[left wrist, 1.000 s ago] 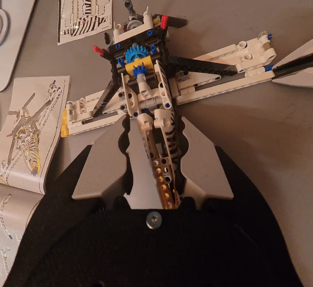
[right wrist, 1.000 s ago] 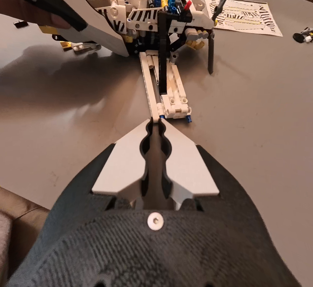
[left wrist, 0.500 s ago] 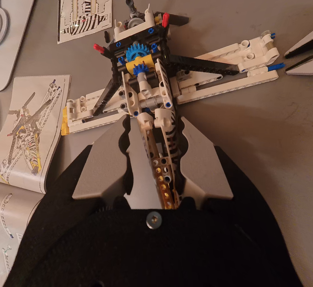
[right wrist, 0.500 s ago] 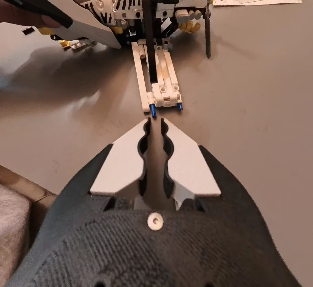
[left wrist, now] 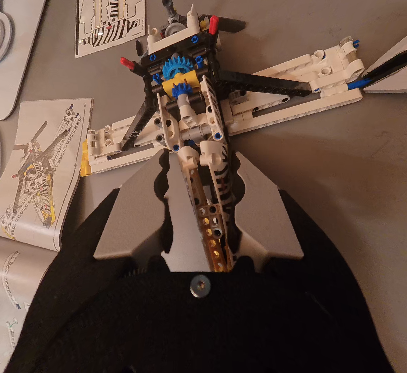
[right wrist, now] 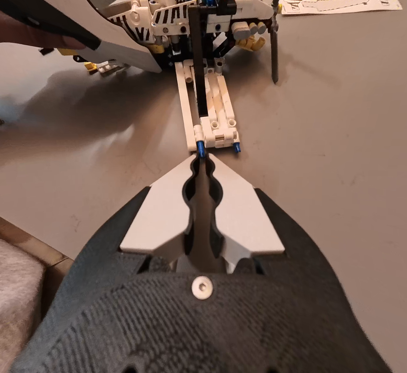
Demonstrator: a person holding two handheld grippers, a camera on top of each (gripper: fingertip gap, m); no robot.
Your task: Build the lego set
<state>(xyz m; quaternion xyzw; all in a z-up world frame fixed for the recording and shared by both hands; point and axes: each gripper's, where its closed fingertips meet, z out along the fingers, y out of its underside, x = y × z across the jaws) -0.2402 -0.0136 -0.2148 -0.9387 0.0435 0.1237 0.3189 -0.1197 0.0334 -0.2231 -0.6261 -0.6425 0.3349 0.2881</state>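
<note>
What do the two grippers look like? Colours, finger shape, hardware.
Both match: the left gripper and the right gripper each have two pale grey, wedge-shaped fingers that taper to a point, with dark, wavy scalloped inner edges. Each sits on a broad, rounded black body with a ribbed printed texture and one silver screw at centre. No cables or markings show.

Looks like a home, a hobby corner: a plain grey table (left wrist: 308, 175) with an open booklet (left wrist: 44, 164) and sticker sheet (left wrist: 110, 6) spread out, and a soft grey cushion (right wrist: 17, 285) beside its edge.
</note>
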